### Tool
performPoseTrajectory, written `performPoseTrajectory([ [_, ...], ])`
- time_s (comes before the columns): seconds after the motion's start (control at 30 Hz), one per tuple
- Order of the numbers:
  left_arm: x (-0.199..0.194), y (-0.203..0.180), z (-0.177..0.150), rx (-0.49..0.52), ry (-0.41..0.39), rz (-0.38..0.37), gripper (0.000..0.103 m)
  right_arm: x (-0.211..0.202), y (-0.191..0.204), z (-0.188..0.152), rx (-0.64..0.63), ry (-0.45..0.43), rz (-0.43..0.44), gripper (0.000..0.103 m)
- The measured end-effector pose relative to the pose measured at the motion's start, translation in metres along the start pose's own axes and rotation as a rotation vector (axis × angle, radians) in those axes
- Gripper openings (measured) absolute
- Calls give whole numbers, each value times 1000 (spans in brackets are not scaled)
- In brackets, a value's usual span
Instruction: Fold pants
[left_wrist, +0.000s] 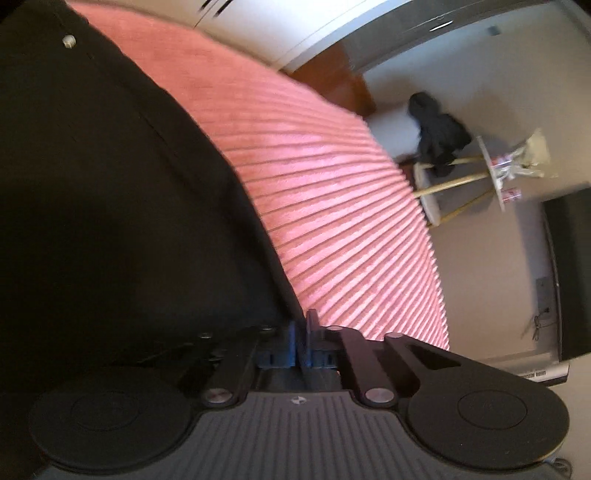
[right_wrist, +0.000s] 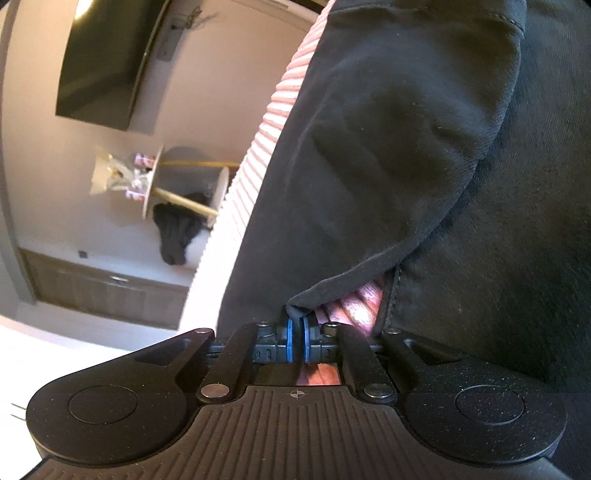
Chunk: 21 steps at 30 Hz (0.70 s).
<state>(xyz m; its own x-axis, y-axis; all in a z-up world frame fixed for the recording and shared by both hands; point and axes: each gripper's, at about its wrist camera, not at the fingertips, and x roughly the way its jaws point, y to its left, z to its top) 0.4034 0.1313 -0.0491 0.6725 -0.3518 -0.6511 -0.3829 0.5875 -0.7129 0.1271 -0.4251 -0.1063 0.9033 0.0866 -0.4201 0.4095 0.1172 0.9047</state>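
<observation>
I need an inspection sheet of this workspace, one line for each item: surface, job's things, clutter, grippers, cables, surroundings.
Surface: pink ribbed blanket, partly covered by the garment.
Job's things: black pants spread on the blanket; a pale button shows near one edge.
Clutter: nothing seen on the blanket besides the pants.
Grippers: left gripper shut on the pants' edge; right gripper shut on a lifted fold of the pants, blanket visible under it.
Cables: a thin cord hangs by the wall.
Surroundings: round side table with small items, dark cloth draped at it, wall-mounted dark screen, low wooden cabinet.
</observation>
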Motion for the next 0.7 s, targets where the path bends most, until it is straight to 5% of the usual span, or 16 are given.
performPoseTrajectory([
  [0.1, -35, -2, -18, 74, -56, -14, 3, -6, -6, 3, 56, 1, 42, 7],
  [0.27, -130, 2, -65, 193, -113, -45, 4, -34, 16, 7, -83, -46, 7, 6],
  [0.43, -226, 21, -144, 297, -174, -51, 4, -105, 55, -3, -408, -124, -11, 6],
  [0.6, -284, 70, -212, 152, -93, -15, 4, -183, 41, -4, -585, -94, -115, 6],
  [0.7, -295, 84, -230, 168, -70, 32, 7, -203, 23, -8, -626, -38, -217, 6],
])
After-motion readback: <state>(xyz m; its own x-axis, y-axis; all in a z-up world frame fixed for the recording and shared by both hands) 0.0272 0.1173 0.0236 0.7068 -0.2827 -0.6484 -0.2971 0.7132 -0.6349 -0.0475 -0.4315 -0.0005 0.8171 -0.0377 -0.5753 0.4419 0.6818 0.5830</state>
